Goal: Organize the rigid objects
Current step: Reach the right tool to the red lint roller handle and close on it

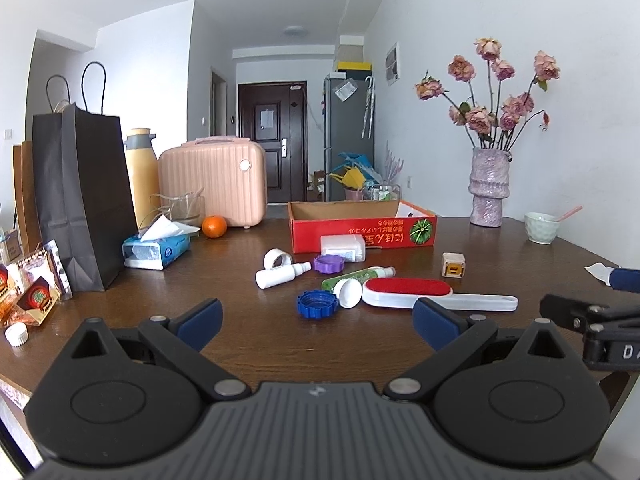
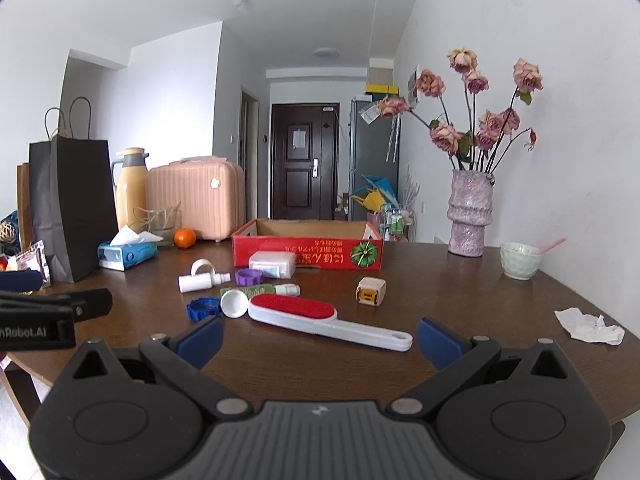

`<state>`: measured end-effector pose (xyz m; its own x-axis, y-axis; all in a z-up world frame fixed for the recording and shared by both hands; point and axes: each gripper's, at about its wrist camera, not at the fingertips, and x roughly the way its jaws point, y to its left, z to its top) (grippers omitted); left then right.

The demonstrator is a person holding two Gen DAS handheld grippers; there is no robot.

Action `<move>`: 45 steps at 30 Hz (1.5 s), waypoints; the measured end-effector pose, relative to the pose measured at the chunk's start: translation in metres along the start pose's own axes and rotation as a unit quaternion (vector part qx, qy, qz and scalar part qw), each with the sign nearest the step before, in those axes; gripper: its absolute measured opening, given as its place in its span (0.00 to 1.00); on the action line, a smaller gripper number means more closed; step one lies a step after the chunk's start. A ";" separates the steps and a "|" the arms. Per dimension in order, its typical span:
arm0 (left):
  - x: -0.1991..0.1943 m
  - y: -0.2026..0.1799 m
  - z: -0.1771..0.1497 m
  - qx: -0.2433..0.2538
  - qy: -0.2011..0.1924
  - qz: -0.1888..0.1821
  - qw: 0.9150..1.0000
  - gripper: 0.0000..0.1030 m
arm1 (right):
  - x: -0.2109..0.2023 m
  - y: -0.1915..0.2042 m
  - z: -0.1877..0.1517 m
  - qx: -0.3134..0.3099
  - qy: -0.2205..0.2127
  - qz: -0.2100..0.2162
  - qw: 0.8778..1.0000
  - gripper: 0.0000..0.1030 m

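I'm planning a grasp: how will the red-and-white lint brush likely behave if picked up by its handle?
The lint brush looks like rigid plastic, so it probably won't flex. Its red padded head is wider than the thin handle, so a grip at the handle's end may let it droop head-down. Lying flat on the table, it seems unlikely to roll.
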<state>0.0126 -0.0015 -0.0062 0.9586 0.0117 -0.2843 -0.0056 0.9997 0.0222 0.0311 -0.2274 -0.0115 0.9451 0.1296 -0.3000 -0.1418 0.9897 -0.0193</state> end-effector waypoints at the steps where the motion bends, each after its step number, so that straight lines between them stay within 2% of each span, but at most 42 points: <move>1: 0.002 0.001 0.000 -0.002 0.002 0.001 1.000 1.00 | 0.002 0.000 0.000 -0.001 0.002 0.000 1.000 1.00; 22: 0.059 0.010 0.008 -0.002 0.042 0.003 0.999 1.00 | 0.057 0.006 0.004 -0.014 0.047 0.026 0.998 1.00; 45: 0.131 0.018 0.016 0.001 0.088 0.004 0.996 1.00 | 0.130 0.006 0.013 -0.017 0.092 0.026 0.995 1.00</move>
<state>0.1431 0.0181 -0.0281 0.8936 0.0228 -0.4482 -0.0118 0.9996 0.0273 0.1574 -0.2037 -0.0380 0.8667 0.1642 -0.4710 -0.2021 0.9789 -0.0306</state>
